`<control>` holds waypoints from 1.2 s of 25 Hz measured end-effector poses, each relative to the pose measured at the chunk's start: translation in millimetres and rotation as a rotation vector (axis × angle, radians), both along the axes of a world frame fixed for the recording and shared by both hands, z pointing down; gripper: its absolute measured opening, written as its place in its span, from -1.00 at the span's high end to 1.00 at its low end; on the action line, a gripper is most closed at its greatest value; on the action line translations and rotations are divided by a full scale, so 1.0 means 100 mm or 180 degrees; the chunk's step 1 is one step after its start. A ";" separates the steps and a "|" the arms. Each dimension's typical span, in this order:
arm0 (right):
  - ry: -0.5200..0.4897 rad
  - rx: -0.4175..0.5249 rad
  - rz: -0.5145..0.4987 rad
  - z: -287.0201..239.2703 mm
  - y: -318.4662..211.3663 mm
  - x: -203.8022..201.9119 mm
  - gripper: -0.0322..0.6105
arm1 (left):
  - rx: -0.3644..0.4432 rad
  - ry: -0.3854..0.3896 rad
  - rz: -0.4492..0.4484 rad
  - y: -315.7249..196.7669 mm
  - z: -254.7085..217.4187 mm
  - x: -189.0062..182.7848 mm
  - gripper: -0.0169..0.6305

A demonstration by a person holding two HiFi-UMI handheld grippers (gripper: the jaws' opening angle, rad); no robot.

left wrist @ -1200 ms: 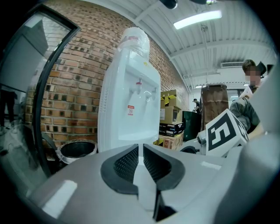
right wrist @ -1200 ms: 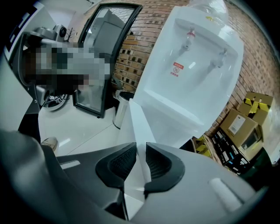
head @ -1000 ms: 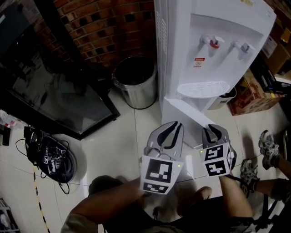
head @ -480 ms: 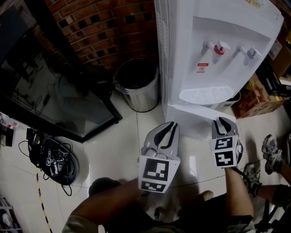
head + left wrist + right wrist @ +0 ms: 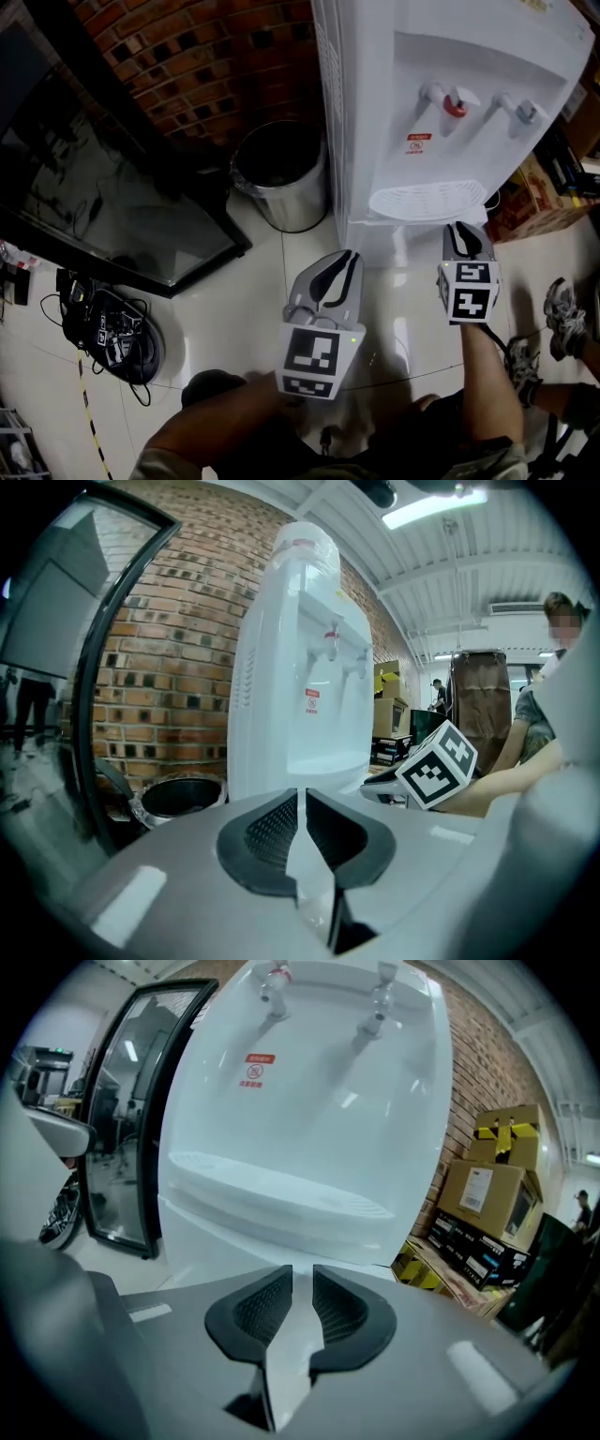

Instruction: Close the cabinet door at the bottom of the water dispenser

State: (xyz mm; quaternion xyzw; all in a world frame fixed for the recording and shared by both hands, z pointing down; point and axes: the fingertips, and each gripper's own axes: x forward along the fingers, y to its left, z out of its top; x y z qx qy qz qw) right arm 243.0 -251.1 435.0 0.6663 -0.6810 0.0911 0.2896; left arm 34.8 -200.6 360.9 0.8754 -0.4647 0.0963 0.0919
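Water dispenser has two taps, one red label, print unreadable; left gripper and right gripper fingers clenched, empty.

**Two hand-held grippers, both with jaws drawn together**

The left gripper is held low in front of the person. Its jaws point forward and are closed to a thin slit, with nothing between them. The right gripper reaches slightly farther forward, its jaws likewise nearly touching and empty. Each gripper's marker cube faces upward. The left forearm and right forearm are bare and extend up from the bottom of the head view.
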 end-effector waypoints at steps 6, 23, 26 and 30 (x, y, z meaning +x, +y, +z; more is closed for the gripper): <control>-0.0560 0.0234 0.0143 0.09 -0.18 0.09 0.73 | 0.0006 0.0044 -0.0020 -0.01 -0.02 0.00 0.86; -0.0887 0.0342 0.0063 0.09 -0.07 0.50 0.68 | -0.0013 0.0058 0.0045 -0.03 0.03 0.18 0.86; -0.1006 0.0432 0.0244 0.02 -0.06 0.73 0.68 | -0.0014 0.0018 0.0039 -0.05 0.05 0.19 0.86; -0.1076 0.0533 0.0386 -0.14 0.01 0.87 0.77 | -0.0030 0.0013 0.0027 -0.07 0.07 0.22 0.89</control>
